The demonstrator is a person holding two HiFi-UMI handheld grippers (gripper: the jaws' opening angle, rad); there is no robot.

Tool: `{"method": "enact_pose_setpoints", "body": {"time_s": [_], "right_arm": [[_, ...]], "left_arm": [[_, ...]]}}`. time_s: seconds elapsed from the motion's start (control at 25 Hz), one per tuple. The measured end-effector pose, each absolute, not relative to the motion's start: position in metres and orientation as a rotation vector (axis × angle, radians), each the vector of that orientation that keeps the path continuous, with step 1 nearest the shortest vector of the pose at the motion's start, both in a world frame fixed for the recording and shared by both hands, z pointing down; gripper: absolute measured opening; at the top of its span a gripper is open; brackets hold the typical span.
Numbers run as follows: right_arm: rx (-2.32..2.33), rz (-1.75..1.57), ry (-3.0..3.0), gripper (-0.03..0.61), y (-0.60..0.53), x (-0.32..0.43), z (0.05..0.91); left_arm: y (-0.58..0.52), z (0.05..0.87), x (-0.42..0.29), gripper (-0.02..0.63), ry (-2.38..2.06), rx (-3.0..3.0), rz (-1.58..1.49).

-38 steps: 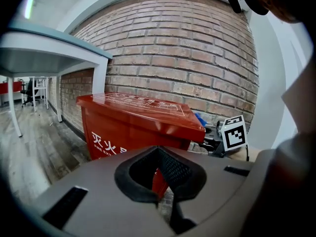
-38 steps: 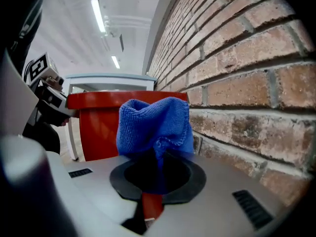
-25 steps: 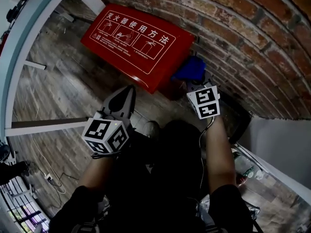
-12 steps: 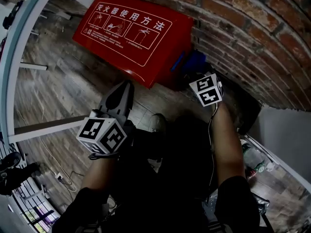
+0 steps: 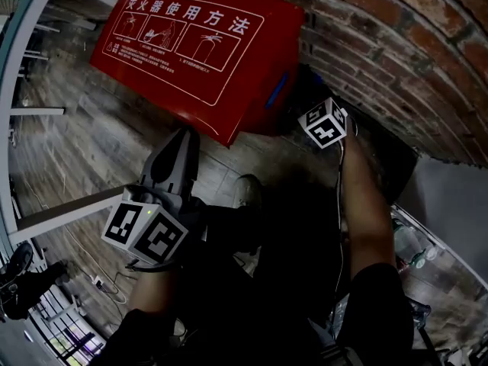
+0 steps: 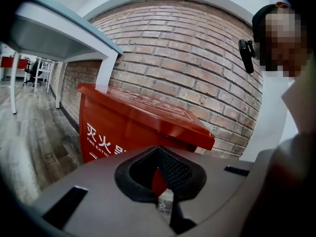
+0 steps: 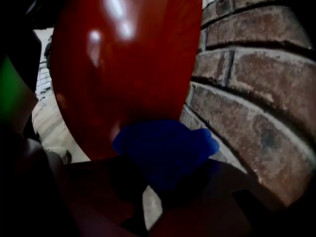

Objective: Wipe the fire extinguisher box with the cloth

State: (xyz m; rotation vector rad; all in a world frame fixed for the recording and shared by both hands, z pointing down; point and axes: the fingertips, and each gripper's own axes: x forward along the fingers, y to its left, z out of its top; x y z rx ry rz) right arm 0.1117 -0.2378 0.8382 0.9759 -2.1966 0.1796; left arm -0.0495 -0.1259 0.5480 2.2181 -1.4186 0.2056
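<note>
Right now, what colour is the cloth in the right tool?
Blue cloth; the right gripper view shows it best.

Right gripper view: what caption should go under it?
Right gripper holds a bunched blue cloth at the shiny red fire extinguisher box, beside a brick wall.

Red box (image 5: 191,52) w/ white print on lid, upright by brick wall; blue cloth (image 7: 165,149) bunched vs its side.

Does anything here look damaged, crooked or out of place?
Nothing stands out. The red box stands closed and upright by the brick wall, and the right gripper holds the blue cloth at its side.
</note>
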Motion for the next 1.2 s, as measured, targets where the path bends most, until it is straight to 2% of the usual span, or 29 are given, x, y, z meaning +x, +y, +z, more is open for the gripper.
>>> {"method": "enact_pose_setpoints", "body": {"time_s": [0.48, 0.72, 0.92, 1.2], "right_arm": [[1.051, 0.438, -2.048, 0.048, -0.24, 0.118, 0.953], [0.948, 0.487, -1.991, 0.048, -0.208, 0.095, 0.986], [0.864, 0.415, -2.065, 0.048, -0.197, 0.088, 0.955], [0.799, 0.263, -2.167, 0.048, -0.188, 0.084, 0.868]], "left_arm": [[-0.132, 0.557, -0.084, 0.006, -1.47, 2.143, 0.209], [-0.136, 0.563, -0.093, 0.006, -1.517, 2.138, 0.244], [-0.144, 0.566, -0.09, 0.006, -1.536, 2.175, 0.273], [-0.151, 0.572, -0.078, 0.006, -1.513, 2.229, 0.358]]}}
